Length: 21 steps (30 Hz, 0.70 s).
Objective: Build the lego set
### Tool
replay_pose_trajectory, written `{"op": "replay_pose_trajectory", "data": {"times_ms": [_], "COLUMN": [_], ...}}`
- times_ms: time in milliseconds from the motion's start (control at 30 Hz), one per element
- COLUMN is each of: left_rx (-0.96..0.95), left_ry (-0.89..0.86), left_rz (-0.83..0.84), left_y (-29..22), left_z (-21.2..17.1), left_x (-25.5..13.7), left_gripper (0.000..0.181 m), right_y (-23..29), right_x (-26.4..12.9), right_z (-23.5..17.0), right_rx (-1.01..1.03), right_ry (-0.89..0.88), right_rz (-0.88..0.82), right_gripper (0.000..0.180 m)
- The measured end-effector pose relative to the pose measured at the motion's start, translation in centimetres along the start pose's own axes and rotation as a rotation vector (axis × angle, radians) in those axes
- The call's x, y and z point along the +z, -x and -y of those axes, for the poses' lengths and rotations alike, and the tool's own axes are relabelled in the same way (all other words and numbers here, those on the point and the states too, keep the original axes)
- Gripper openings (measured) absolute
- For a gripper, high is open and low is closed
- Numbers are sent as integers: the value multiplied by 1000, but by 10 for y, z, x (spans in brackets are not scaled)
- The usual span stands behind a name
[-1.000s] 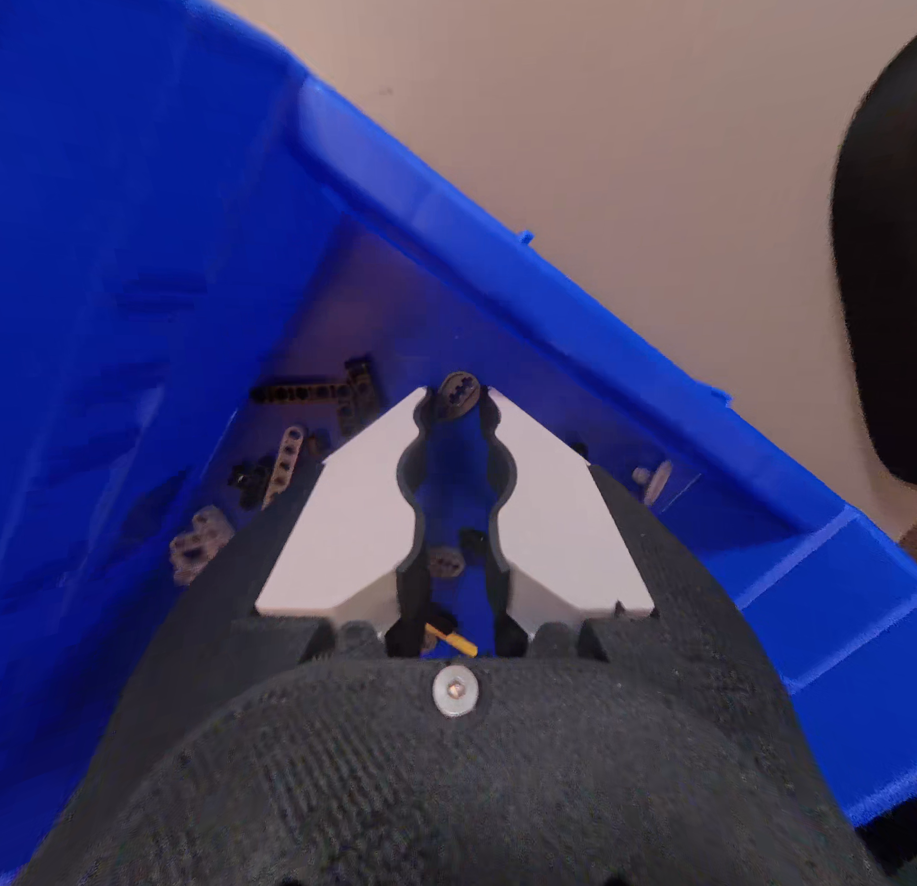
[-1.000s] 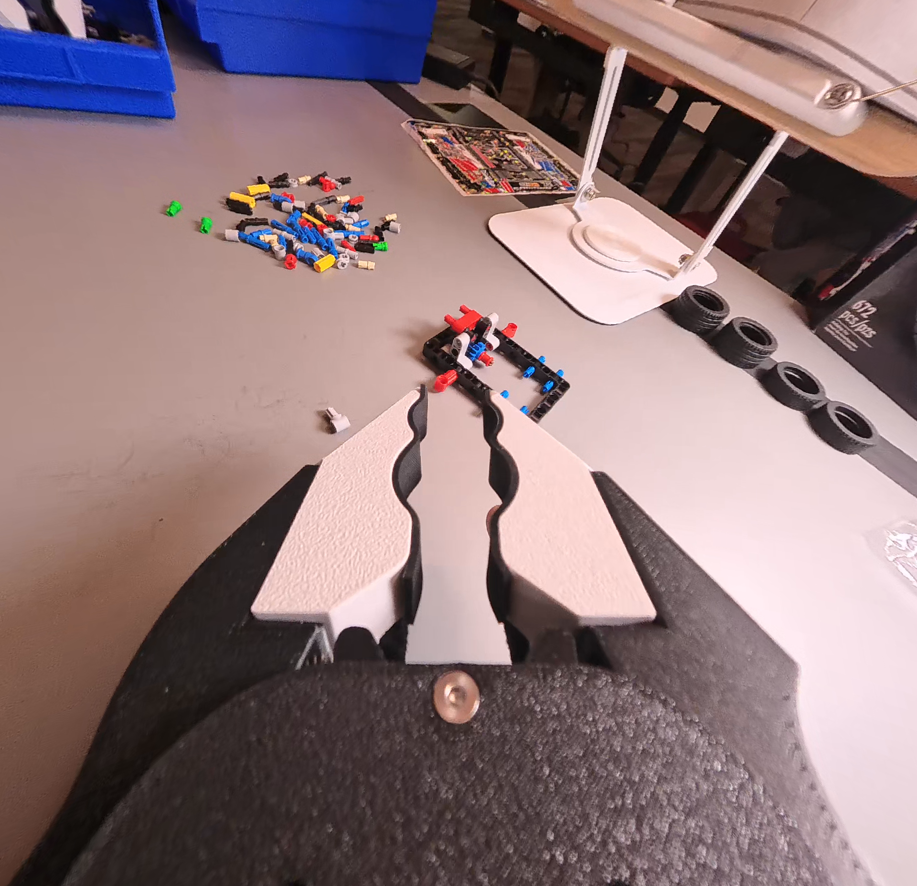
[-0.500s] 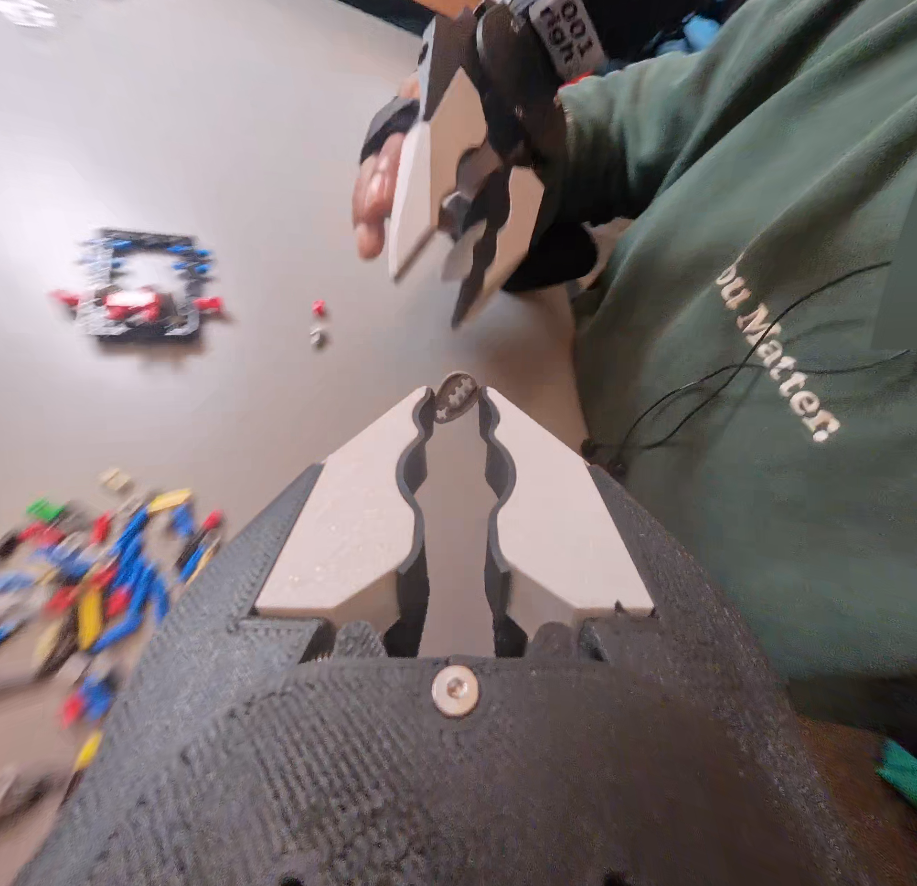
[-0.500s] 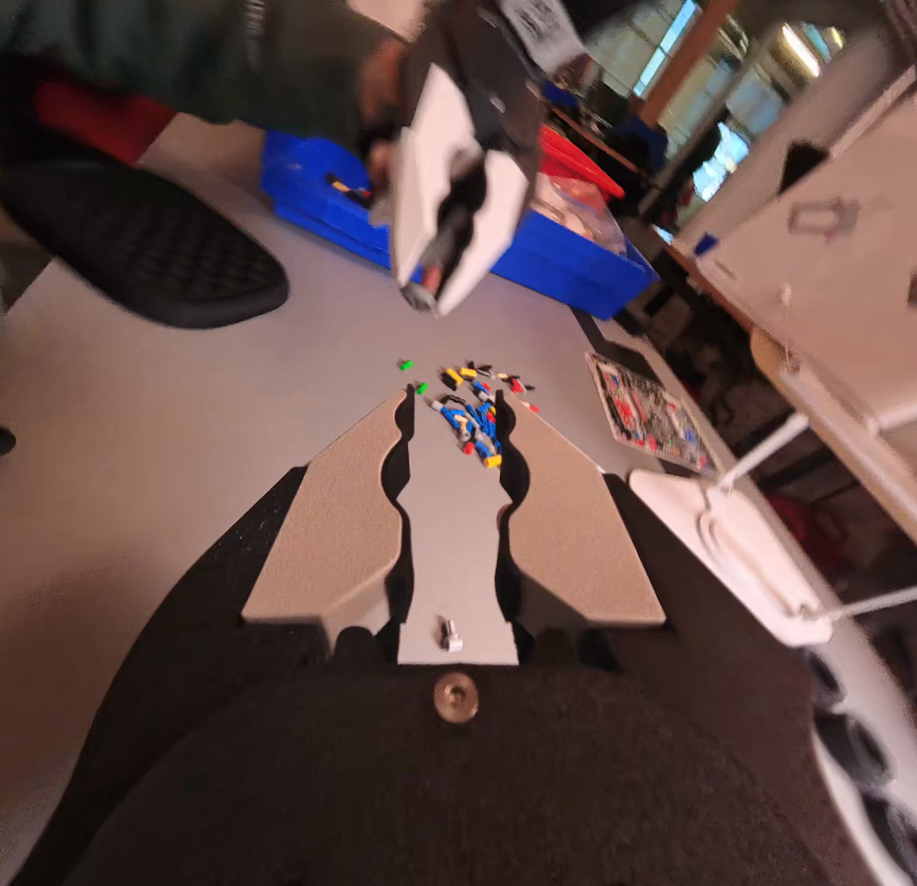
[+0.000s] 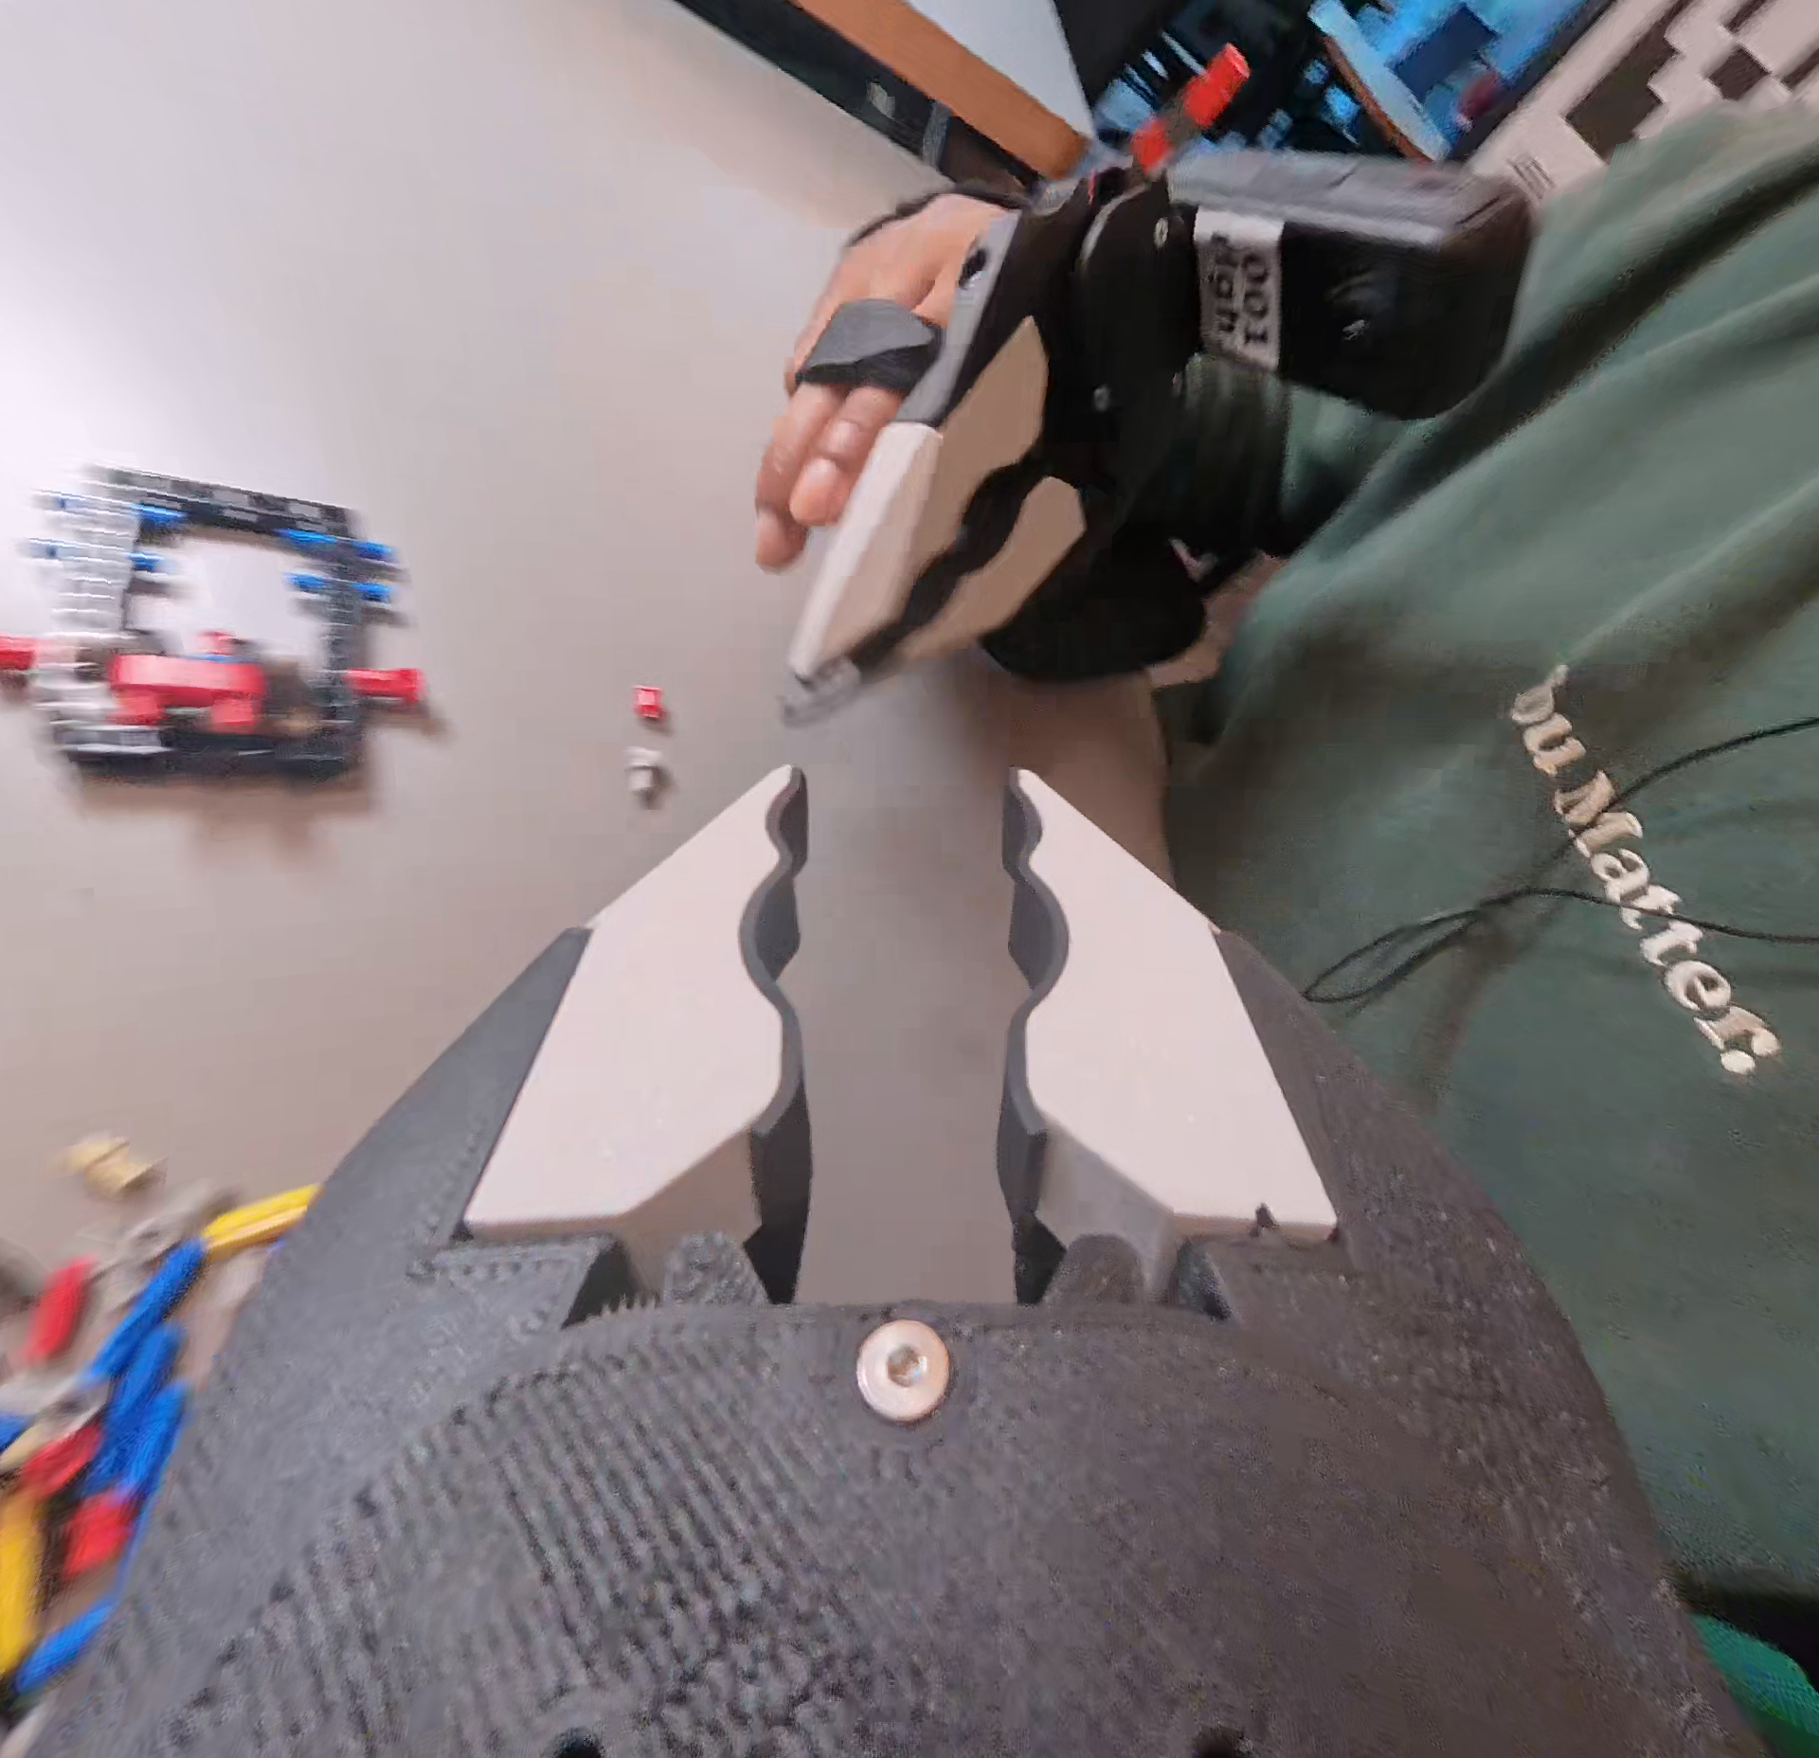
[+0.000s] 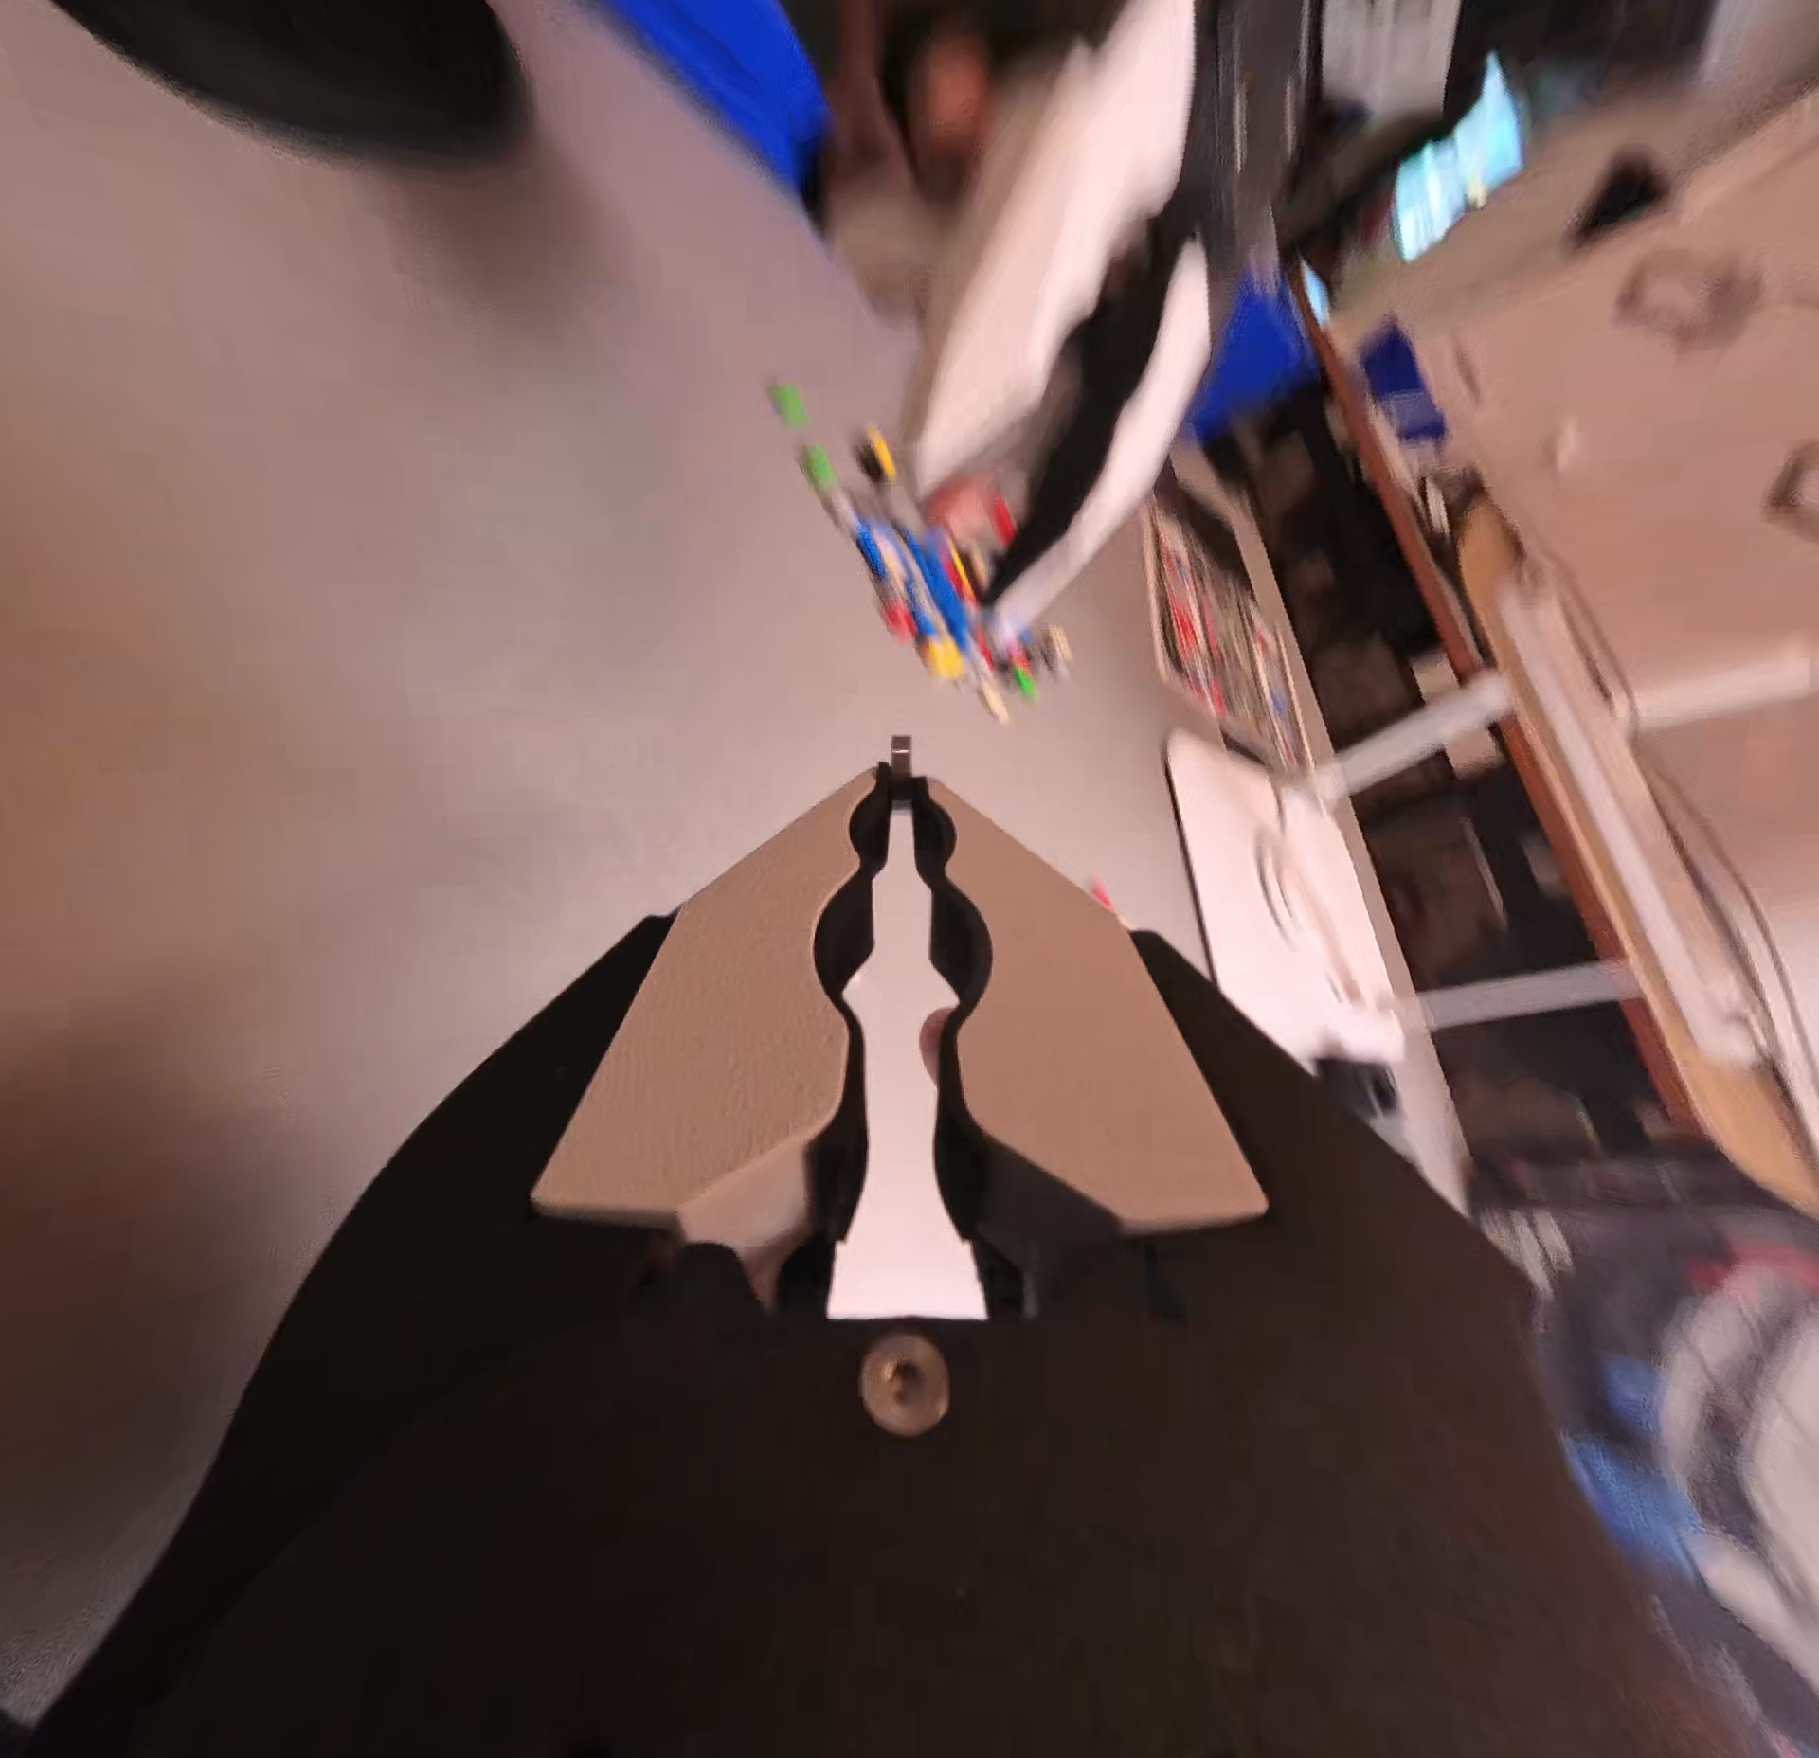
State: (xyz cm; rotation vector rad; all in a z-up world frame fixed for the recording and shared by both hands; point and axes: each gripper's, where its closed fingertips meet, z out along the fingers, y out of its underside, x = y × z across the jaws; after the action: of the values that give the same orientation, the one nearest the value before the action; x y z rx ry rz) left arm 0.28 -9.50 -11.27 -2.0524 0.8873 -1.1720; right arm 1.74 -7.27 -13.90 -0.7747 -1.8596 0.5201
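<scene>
— What's on the bench from where you stand?

— Grey top, mostly bare. The person in the green sweatshirt sits close against it. Biggest lego thing is the half-built black frame, lying flat, with blue pins along its beams and red pieces across the lower part. Well apart from it, nearer the left gripper, is the loose pile of parts: blue, red and yellow, all blurred.

— And the left gripper?

— The left gripper hangs over bare bench, fingers clearly apart, nothing between them.

— The right one?

— The right gripper has its fingers nearly together, clamped at the very tips on a small grey piece that sticks out past them. In the left wrist view you can see that gripper held in a hand, tips tilted down toward the bench.

— Anything small lying about?

— Two bits on the bench between the frame and the right gripper's tips: a tiny red piece and, just beside it, a small light grey piece. I can't tell their exact shapes.

— Further back?

— A white stand base at the bench edge, with a printed sheet beyond it. Blurred.
</scene>
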Motion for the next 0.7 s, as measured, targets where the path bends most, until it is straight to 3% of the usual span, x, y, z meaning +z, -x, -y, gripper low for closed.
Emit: {"op": "replay_pose_trajectory", "data": {"times_ms": [133,267,533,700], "left_rx": [44,57,-97,-185], "left_ry": [-106,-113,-156,-128], "left_rz": [280,652,913,1005], "left_y": [25,54,54,51], "left_z": [16,1,-57,-95], "left_x": [-64,-145,-234,-270], "left_gripper": [42,41,43,47], "right_y": [-42,-45,-30,-23], "right_x": [-25,-43,-31,-33], "right_z": [-111,-169,-160,-149], "right_rx": [78,42,209,444], "right_ry": [435,682,633,537], "right_rz": [-152,-186,-78,-5], "right_gripper": [1,1,7,34]}}
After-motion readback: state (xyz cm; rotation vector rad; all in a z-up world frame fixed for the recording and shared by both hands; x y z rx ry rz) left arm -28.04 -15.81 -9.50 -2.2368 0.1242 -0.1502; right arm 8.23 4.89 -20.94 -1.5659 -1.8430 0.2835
